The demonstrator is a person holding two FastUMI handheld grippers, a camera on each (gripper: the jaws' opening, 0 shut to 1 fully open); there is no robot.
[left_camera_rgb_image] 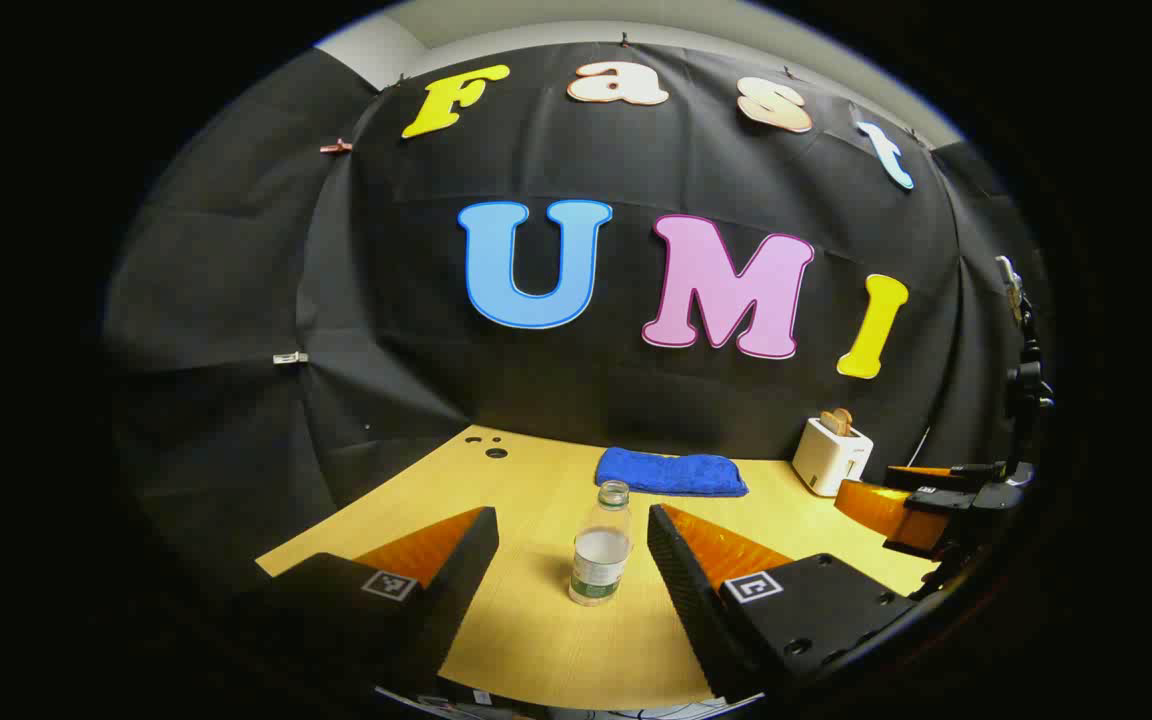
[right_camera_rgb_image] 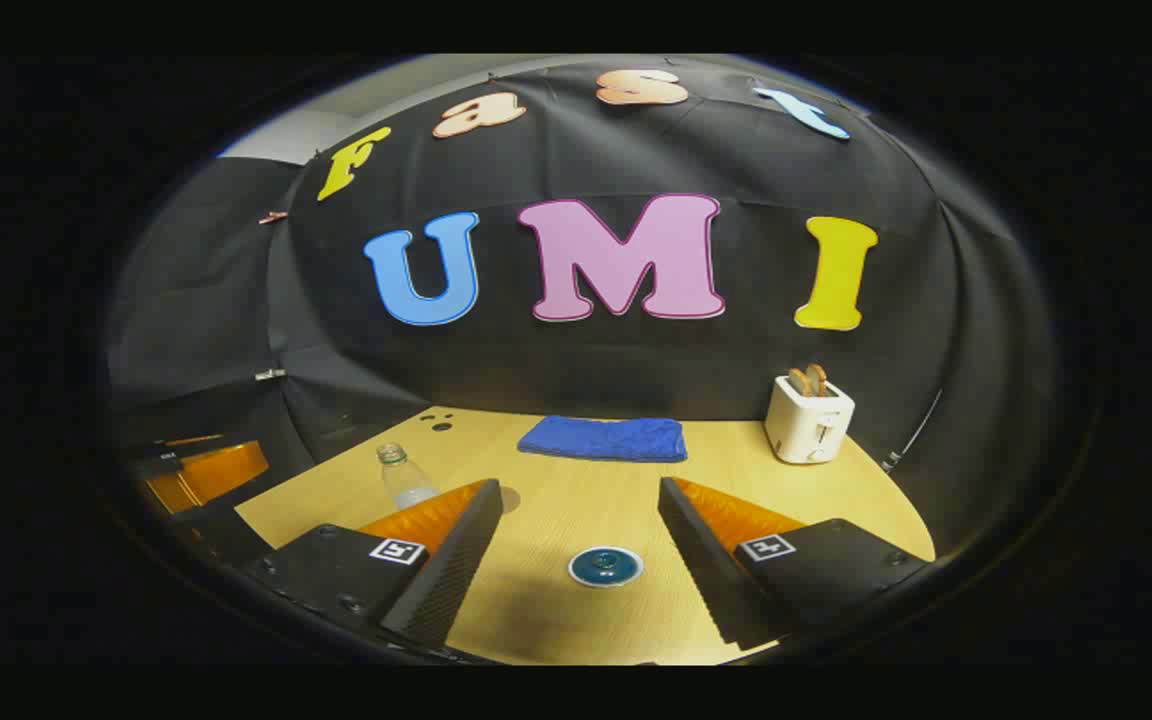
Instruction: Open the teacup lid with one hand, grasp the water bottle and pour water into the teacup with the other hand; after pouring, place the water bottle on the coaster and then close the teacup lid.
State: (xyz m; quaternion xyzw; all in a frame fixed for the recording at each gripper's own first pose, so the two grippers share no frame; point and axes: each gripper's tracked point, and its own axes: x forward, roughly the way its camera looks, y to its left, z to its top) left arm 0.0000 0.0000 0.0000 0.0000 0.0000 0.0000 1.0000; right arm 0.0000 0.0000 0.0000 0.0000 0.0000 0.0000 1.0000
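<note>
Pale wood grain covers the surface [left_camera_rgb_image: 536,640] on which a clear plastic water bottle [left_camera_rgb_image: 600,545] stands upright and uncapped, partly filled, with a label band near its base. In the left gripper view it sits between the spread fingers of the left hand-held gripper [left_camera_rgb_image: 572,545], a little beyond their tips; the jaws are wide apart and touch nothing. Behind the bottle a folded blue towel [left_camera_rgb_image: 671,472] lies near the black cloth wall, and a white toaster [left_camera_rgb_image: 830,455] with two slices of bread standing in its slots sits at the back right corner. At the right edge of that view the orange and black body of the right hand-held gripper [left_camera_rgb_image: 921,505] is seen, its own finger spacing not clear from there.

In the right gripper view, the right hand-held gripper [right_camera_rgb_image: 581,520] is likewise released, fingers spread over the surface and holding nothing. Between them, a little nearer than the tips, lies a round dark teal piece with a pale rim, the teacup lid [right_camera_rgb_image: 605,566] seen from above; whether a cup sits beneath it cannot be told. The water bottle [right_camera_rgb_image: 404,480] stands to the left, partly hidden behind the left finger [right_camera_rgb_image: 446,555].
</note>
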